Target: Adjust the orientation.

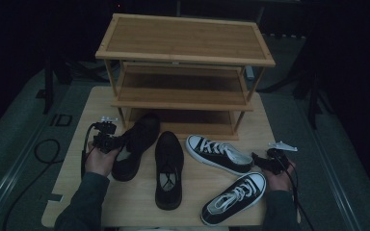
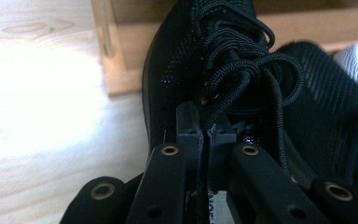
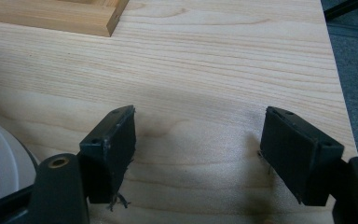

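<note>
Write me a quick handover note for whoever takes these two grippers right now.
Left gripper: fingers shut on the collar of the left black shoe, which still seems to rest on the table in front of the shoe rack.
Right gripper: open, holding nothing, over bare table near the right edge, beside the sneakers.
Other black shoe lies mid-table; two black-and-white sneakers lie to its right.
Done: no shoe on a rack shelf as far as visible.
Left: likely shelving all four shoes, starting with the gripped one.
</note>
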Demonstrator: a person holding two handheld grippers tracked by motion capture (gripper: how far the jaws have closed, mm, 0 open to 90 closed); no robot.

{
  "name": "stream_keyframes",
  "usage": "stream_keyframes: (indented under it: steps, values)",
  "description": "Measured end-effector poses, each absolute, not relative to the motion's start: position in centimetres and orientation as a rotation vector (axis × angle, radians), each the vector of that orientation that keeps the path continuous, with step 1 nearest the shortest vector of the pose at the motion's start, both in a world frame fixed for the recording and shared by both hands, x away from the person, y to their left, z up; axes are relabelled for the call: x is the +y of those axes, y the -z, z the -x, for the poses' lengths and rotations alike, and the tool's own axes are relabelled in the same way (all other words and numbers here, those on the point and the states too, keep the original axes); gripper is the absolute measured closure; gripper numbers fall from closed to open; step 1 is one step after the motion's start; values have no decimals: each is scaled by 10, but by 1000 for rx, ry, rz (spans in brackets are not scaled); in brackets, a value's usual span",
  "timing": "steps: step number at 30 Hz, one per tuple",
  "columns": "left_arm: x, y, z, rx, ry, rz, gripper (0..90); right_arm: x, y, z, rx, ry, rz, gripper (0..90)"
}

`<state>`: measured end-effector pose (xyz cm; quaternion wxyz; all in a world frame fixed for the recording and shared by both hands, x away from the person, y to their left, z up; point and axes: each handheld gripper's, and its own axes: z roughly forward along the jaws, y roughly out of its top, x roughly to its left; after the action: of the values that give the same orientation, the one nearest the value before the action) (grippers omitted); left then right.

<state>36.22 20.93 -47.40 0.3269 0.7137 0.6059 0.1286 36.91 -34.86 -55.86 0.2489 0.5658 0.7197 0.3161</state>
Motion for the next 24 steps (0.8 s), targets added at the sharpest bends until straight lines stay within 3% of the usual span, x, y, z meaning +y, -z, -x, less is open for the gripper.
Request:
stream_keyframes:
  steps: [20,24]
  values:
    - [191,477,-394,1726,-463,-1650,863,-349,559,-370,1963,-860,-1537,262]
    - [187,476,-395,1685,-478,-1698,792,-349,559,-370,1964,-861,-1537,261]
